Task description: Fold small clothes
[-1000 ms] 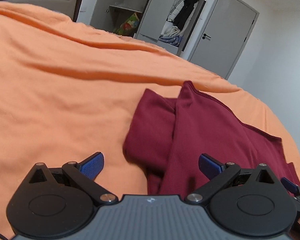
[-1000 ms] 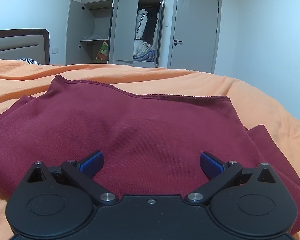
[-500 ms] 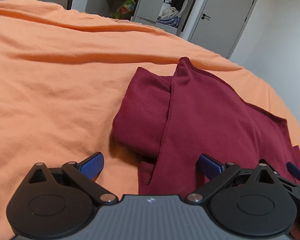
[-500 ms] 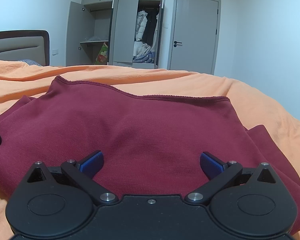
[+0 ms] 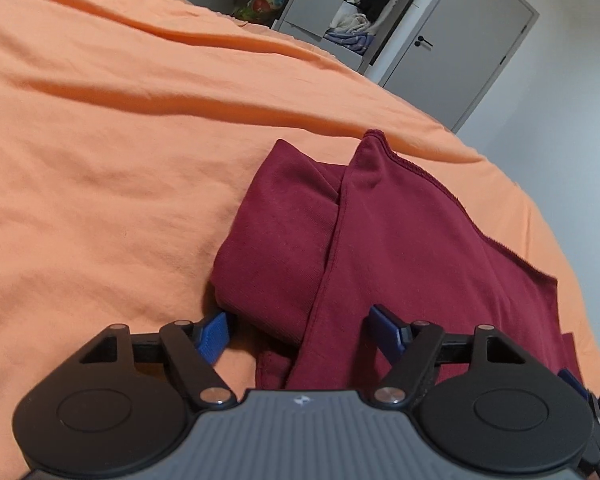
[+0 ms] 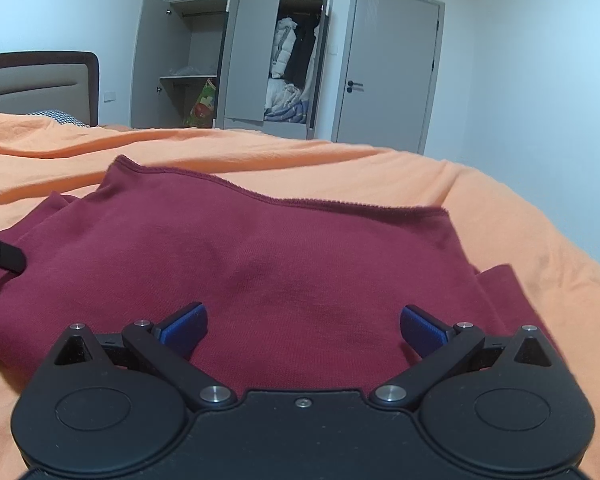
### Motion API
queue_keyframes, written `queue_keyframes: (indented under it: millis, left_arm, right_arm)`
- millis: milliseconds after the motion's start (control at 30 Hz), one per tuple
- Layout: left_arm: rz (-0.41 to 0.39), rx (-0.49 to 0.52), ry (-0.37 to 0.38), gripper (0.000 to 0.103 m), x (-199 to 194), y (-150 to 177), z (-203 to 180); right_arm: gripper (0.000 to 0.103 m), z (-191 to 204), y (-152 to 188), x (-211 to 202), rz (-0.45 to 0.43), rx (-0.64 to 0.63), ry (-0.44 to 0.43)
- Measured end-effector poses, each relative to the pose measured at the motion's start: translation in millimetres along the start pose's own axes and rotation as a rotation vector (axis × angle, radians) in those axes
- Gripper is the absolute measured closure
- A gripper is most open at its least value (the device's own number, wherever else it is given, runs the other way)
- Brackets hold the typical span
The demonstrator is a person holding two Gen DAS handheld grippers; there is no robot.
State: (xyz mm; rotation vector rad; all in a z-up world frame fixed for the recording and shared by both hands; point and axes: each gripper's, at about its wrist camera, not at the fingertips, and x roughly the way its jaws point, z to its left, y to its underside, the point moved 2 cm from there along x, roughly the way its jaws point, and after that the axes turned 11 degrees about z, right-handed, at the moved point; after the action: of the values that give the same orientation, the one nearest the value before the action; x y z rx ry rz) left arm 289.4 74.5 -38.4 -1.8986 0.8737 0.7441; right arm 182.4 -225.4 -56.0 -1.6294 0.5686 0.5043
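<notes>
A dark red garment (image 5: 400, 248) lies partly folded on the orange bedspread (image 5: 120, 160), with a folded sleeve part at its left side. My left gripper (image 5: 304, 330) is open at the garment's near left edge; its jaws straddle the folded sleeve edge without closing. In the right wrist view the same garment (image 6: 284, 256) spreads flat ahead, hem toward the far side. My right gripper (image 6: 302, 326) is open, low over the garment's near edge, nothing between its fingers. A piece of the left gripper (image 6: 2, 256) shows at the left border.
The orange bedspread (image 6: 520, 240) covers the bed all round the garment. Behind stand a headboard (image 6: 40, 80), an open grey wardrobe (image 6: 236, 60) with clothes inside, and a closed grey door (image 6: 392, 72). The right gripper's edge (image 5: 596, 404) shows at the lower right.
My left gripper has moved forward and down to the garment's left edge, so the folded sleeve now sits between its open jaws. The right gripper has barely moved.
</notes>
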Motion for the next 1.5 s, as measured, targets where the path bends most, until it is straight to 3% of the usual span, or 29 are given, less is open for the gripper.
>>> queue_keyframes:
  millis: [233,433,533,800,1067,1167,1200,1367,1467,1500]
  left_arm:
    - [0.003,0.002,-0.006,0.025,1,2,-3]
    - [0.011,0.008,-0.032,0.027,2,1,-8]
    - [0.015,0.019,-0.036,0.032,0,3,-9]
    - [0.028,0.022,-0.001,0.06,-2,7,-10]
    - [0.007,-0.103,0.061,0.054,-2,7,8]
    - [-0.004,-0.121,0.069,0.055,1,4,10]
    - [-0.009,-0.13,0.068,0.061,1,3,11]
    - [-0.041,-0.113,0.032,0.075,-3,5,2]
    - [-0.057,-0.055,-0.019,0.077,-7,9,-10]
    - [-0.051,-0.044,-0.033,0.072,-7,9,-12]
  right_arm:
    - [0.001,9,15,-13,-0.005,-0.053,0.011]
    - [0.0,5,19,-6,0.007,-0.019,-0.021]
    - [0.0,3,21,-5,0.002,-0.008,-0.032]
    - [0.0,4,25,-6,-0.012,-0.006,-0.03]
    - [0.0,5,25,-5,-0.014,-0.005,-0.03]
    - [0.0,4,25,-5,-0.014,-0.006,-0.029]
    - [0.0,4,25,-5,-0.014,-0.005,-0.029]
    - [0.0,5,25,-5,-0.014,-0.006,-0.028]
    - [0.0,4,26,-6,-0.015,-0.006,-0.027]
    - [0.0,4,26,-6,-0.015,-0.006,-0.028]
